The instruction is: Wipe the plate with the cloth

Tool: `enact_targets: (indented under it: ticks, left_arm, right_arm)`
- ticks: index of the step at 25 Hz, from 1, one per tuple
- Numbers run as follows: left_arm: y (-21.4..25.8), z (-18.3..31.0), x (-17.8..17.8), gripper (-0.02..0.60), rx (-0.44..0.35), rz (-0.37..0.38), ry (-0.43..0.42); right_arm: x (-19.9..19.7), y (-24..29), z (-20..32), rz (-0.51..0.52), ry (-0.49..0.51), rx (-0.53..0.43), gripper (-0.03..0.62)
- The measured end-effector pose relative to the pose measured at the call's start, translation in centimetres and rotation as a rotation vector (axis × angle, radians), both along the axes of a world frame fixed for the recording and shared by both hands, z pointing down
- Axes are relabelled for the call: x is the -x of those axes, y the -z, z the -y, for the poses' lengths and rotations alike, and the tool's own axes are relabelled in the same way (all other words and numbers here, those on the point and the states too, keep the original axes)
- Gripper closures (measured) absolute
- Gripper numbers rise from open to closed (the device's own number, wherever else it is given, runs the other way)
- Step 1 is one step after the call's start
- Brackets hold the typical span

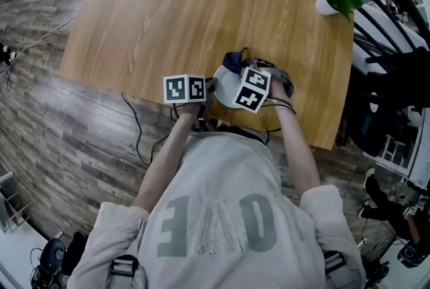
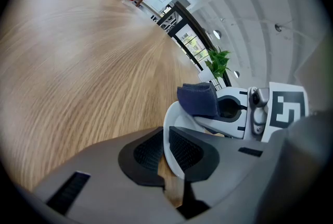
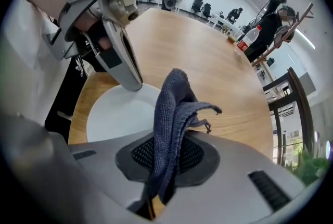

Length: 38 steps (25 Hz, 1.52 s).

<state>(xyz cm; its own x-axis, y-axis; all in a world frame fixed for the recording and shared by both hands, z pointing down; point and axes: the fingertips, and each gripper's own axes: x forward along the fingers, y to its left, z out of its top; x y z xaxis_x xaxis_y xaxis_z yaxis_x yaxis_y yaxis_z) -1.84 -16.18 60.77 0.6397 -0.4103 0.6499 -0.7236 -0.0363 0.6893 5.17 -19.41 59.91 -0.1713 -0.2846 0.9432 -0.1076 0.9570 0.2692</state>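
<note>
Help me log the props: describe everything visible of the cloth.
The cloth is dark blue with a soft, knitted look. Bunched into folds, it is pinched between the fingers of the right gripper. Its free end sticks out over the white plate; whether it touches cannot be told.

Blue cloth (image 3: 174,113) tight between the jaws, white plate (image 3: 117,119) beyond.

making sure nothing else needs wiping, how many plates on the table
1: a white plate at the table's near edge, rim gripped by the left gripper, the right gripper's cloth at its far rim. The grippers may hide more.
</note>
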Motion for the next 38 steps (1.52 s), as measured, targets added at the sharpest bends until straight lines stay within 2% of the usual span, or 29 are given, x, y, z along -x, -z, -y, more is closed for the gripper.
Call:
enact_targets:
  ticks: [8, 13, 25, 31, 35, 38]
  left_arm:
    - [0.0, 0.1, 0.1, 0.54, -0.007, 0.01, 0.002]
    - [0.0, 0.2, 0.3, 0.54, -0.011, 0.016, 0.004]
    - [0.0, 0.0, 0.3, 0.54, -0.02, 0.023, 0.006]
    - [0.0, 0.2, 0.1, 0.54, -0.019, 0.025, 0.007]
    - [0.4, -0.2, 0.1, 0.54, -0.066, 0.043, 0.007]
    - [0.9, -0.2, 0.1, 0.527, -0.089, 0.008, 0.023]
  right_arm:
    - [1.1, -0.7, -3.4, -0.029, 0.09, 0.036, 0.537]
    - [2.6, -0.6, -6.6, 0.001, 0.138, 0.089, 0.537]
    - [3.9, -0.1, -11.8, 0.003, 0.278, 0.111, 0.537]
    - [4.3, 0.2, -12.6, 0.022, 0.3, 0.137, 0.537]
    - [4.2, 0.5, -12.6, 0.035, 0.286, 0.148, 0.537]
    - [3.9, 0.9, -12.2, 0.036, 0.28, 0.145, 0.537]
